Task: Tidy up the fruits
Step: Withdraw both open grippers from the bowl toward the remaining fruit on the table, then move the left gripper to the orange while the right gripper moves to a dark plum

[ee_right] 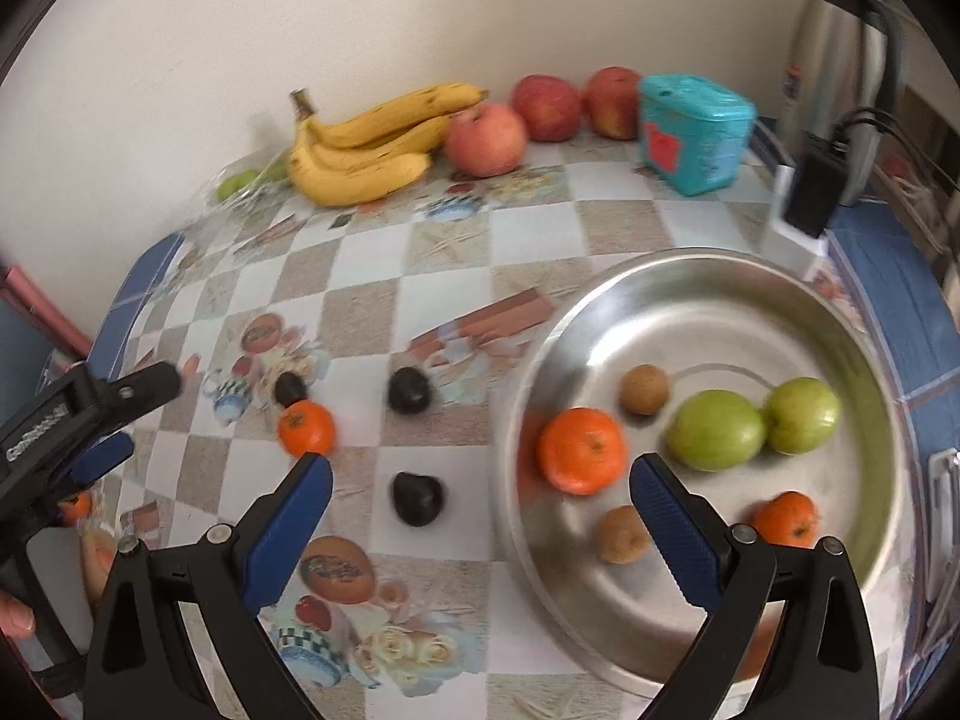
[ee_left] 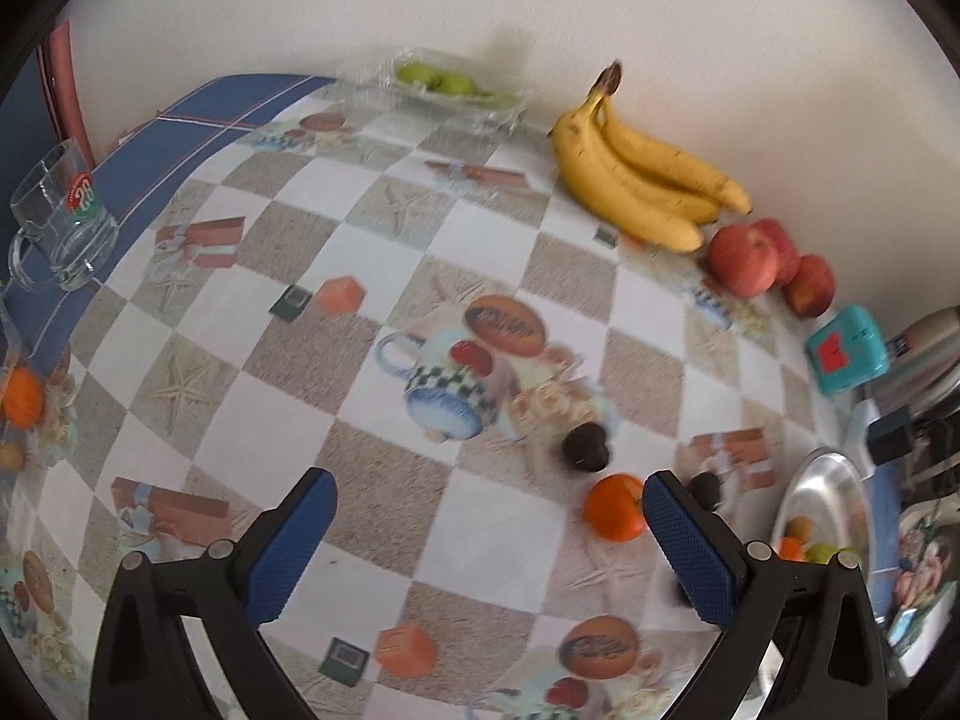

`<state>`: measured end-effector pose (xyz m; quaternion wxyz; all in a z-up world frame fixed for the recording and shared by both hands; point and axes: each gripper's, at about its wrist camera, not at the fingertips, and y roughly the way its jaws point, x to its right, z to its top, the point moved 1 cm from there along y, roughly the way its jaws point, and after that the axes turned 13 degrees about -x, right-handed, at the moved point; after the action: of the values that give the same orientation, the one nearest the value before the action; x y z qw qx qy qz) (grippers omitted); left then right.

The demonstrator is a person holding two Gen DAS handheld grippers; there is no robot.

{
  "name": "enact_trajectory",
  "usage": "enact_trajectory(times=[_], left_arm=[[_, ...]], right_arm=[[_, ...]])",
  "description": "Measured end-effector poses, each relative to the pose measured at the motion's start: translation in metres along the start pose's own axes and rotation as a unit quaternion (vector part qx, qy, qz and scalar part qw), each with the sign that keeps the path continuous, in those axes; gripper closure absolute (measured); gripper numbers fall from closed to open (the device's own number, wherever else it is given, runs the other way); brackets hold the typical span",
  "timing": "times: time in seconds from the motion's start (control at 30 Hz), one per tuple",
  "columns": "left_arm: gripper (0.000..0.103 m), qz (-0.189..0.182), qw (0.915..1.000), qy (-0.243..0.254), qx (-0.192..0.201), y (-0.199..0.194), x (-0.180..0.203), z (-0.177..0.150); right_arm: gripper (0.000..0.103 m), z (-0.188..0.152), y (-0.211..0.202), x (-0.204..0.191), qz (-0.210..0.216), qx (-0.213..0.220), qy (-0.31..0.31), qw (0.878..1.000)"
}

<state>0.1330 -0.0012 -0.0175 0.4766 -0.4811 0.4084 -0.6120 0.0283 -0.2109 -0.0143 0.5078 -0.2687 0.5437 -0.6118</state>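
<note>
- Left wrist view: our left gripper [ee_left: 489, 531] hangs over the tabletop [ee_left: 480, 228] with its jaws wide and nothing between them. A tangerine [ee_left: 615, 507] lies just beside the right-hand pad [ee_left: 690, 552], with two dark fruits, one [ee_left: 587, 447] just behind it and the other [ee_left: 705, 489] half hidden by that pad.
- We judge the main risk here to be a nudge: if we sweep toward the tangerine at a slant, the pad could knock it and send it rolling, and the dark fruits are close enough to be bumped too.
- Bananas [ee_left: 642, 180] and apples [ee_left: 747, 261] sit against the wall, well apart from the jaws. A glass mug [ee_left: 60, 219] stands at the far left; a wide swing that way could tip it.
- Right wrist view: our right gripper [ee_right: 480, 510] has its jaws wide and empty, above the near rim of the bowl [ee_right: 600, 648]. In the bowl lie two tangerines, one [ee_right: 581, 450] by the rim and one [ee_right: 786, 519] lower right, two green apples [ee_right: 717, 429], and two brown fruits [ee_right: 644, 389].
- The tangerine by the rim looks blurred, so it may be rolling; reaching in now could strike it or jolt the bowl.
- Three dark fruits [ee_right: 417, 498] and one tangerine [ee_right: 306, 427] remain on the tabletop, between our two grippers. Both reaching for the same fruit could clash the jaws.
- The left gripper [ee_right: 120, 414] shows at the left edge; we cannot tell its jaw state from this view.
</note>
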Motion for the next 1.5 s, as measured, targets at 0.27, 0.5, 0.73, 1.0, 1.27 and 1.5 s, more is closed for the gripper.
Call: enact_trajectory(times=[0.27, 0.5, 0.73, 1.0, 1.27, 1.5], left_arm=[[0.000, 0.023, 0.9997, 0.012, -0.002, 0.008, -0.002, -0.003], [0.000, 0.000, 0.9998, 0.017, -0.003, 0.011, 0.001, -0.001], [0.000, 0.002, 0.9996, 0.026, -0.007, 0.018, 0.006, -0.002], [0.000, 0.004, 0.9990, 0.041, -0.015, 0.026, 0.014, -0.004], [0.000, -0.002, 0.9985, 0.052, -0.013, 0.028, 0.019, -0.004], [0.000, -0.001, 0.9973, 0.068, -0.027, 0.036, 0.026, -0.005]], right_arm=[[0.004, -0.004, 0.013, -0.025, 0.019, -0.010, -0.041, 0.999], [0.023, -0.006, 0.014, -0.027, 0.003, 0.007, -0.056, 0.998], [0.042, -0.007, 0.025, -0.027, 0.002, -0.009, -0.063, 0.998], [0.050, -0.011, 0.041, -0.028, -0.008, -0.036, -0.071, 0.997], [0.054, -0.013, 0.047, -0.029, -0.019, -0.045, -0.077, 0.996], [0.058, -0.013, 0.052, -0.029, -0.029, -0.052, -0.076, 0.995]])
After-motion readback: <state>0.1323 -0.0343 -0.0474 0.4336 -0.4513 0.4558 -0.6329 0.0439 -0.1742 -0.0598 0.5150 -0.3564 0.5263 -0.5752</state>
